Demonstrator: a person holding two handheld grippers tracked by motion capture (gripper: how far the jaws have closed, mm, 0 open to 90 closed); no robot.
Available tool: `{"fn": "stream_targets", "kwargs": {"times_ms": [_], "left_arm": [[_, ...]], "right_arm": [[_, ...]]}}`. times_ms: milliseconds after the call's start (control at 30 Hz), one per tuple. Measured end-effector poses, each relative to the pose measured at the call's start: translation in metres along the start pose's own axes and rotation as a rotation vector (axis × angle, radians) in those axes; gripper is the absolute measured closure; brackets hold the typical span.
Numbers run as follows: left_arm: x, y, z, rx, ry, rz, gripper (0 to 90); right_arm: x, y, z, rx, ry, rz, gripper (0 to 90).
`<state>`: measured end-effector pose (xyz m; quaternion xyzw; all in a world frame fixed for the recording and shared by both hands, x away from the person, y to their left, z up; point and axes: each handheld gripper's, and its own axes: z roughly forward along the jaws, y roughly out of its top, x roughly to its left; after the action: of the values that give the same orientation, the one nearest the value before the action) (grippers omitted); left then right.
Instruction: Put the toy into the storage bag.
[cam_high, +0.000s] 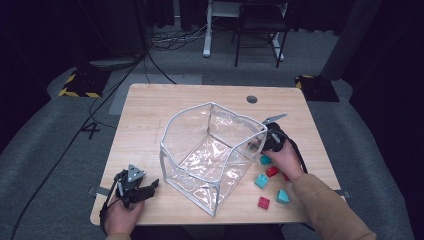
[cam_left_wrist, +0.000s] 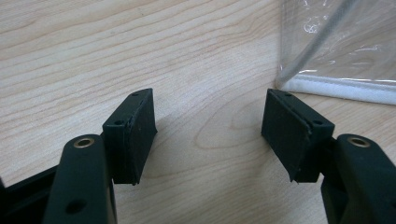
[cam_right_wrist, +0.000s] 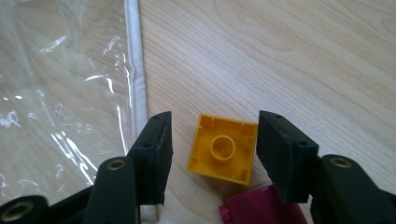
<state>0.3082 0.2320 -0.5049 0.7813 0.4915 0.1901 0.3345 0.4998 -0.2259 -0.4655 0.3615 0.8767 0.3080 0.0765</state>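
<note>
Yellow block (cam_right_wrist: 223, 148) upside down on table (cam_high: 150, 115), just beside clear bag (cam_high: 210, 155) edge | right gripper (cam_right_wrist: 212, 154) jaws astride it, small gaps, not gripping | left gripper (cam_left_wrist: 210, 135) parted, nothing between

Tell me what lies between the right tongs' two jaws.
A yellow block, hollow side up, lies on the table between the right tongs' jaws, gaps either side, in the right gripper view.
</note>
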Motion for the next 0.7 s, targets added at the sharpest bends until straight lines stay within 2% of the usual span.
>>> {"fn": "stream_targets", "kwargs": {"times_ms": [67, 100, 200, 333, 533, 700], "left_arm": [[0.0, 0.0, 0.0, 0.0, 0.0, 0.0, 35.4], [0.0, 0.0, 0.0, 0.0, 0.0, 0.0, 35.5], [0.0, 0.0, 0.0, 0.0, 0.0, 0.0, 35.4], [0.0, 0.0, 0.0, 0.0, 0.0, 0.0, 35.4], [-0.001, 0.0, 0.0, 0.005, -0.003, 0.008, 33.4], [-0.006, -0.001, 0.0, 0.004, -0.025, 0.024, 33.3]], "right_arm": [[0.0, 0.0, 0.003, 0.014, -0.011, -0.01, 47.8], [0.002, 0.001, 0.007, 0.036, -0.035, -0.016, 49.5], [0.001, 0.0, 0.011, 0.063, -0.06, -0.029, 55.4], [0.003, 0.0, 0.011, 0.069, -0.076, -0.026, 58.8], [0.001, 0.001, 0.002, 0.038, -0.071, -0.014, 58.8], [0.0, 0.002, -0.017, -0.005, -0.071, 0.004, 58.9]]}}
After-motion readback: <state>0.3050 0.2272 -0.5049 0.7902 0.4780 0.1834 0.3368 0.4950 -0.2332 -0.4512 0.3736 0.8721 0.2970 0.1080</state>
